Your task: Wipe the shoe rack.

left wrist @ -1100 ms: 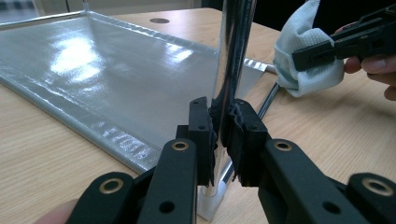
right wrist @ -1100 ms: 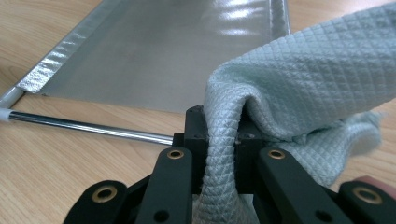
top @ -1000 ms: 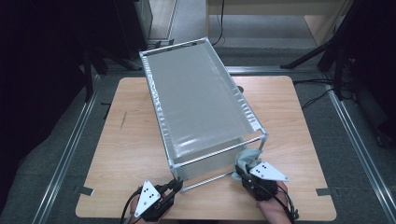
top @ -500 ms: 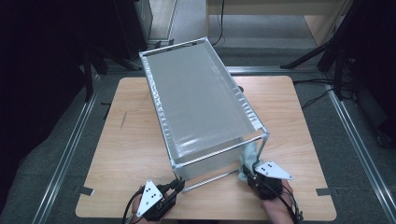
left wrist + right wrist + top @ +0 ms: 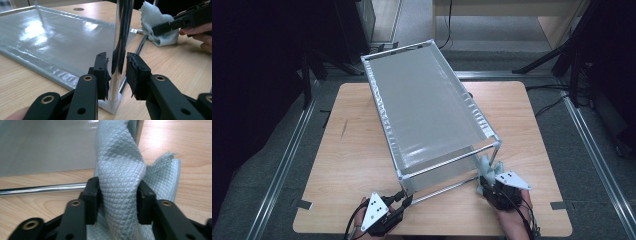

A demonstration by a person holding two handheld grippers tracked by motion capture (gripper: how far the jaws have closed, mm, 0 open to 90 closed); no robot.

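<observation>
The cloth (image 5: 120,177), pale grey-green with a quilted diamond weave, is bunching upright between the jaws of the right gripper (image 5: 492,180), at the near right corner of the rack (image 5: 432,107) on the wooden table (image 5: 352,150). I judge it light, soft and limp; taking it by the gathered fold looks best. Those jaws have just been opening, the fold is sitting between them, and whether the pads are pressing I cannot tell. The left gripper (image 5: 116,75) is straddling the polished chrome post (image 5: 120,37), its jaws just parted and clear of the metal. That tubing looks stiff and slippery. The rack's glossy grey shelf liner (image 5: 50,35) is catching glare.
</observation>
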